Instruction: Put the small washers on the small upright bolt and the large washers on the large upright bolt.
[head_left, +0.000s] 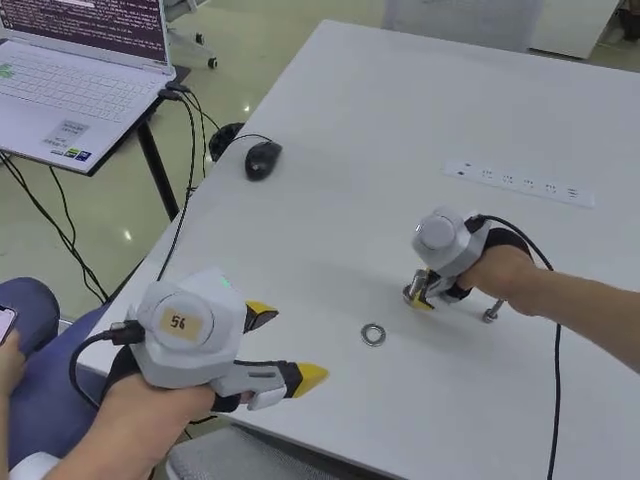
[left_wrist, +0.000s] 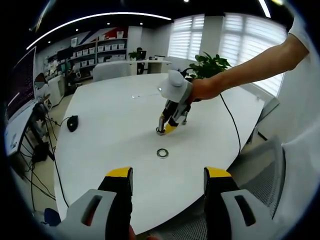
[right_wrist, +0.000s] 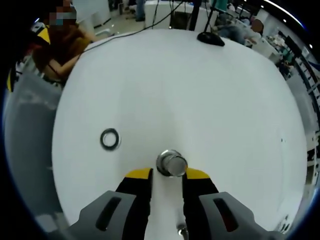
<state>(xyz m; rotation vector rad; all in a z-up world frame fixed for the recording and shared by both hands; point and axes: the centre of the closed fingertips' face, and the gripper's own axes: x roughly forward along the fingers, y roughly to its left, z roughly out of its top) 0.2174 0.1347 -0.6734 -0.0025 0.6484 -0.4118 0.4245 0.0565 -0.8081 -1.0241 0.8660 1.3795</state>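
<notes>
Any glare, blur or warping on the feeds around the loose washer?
Head view: even light, sharp, the washer crisp. Left gripper view: fisheye bows the table edge, windows blown out. Right gripper view: the bolt top glints, slightly soft.

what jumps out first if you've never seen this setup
The right tongs stand out on the white table, tips either side of the large upright bolt; whether they grip it is unclear. A loose washer lies just nearer the person, and the left tongs hang open over its near edge.
</notes>
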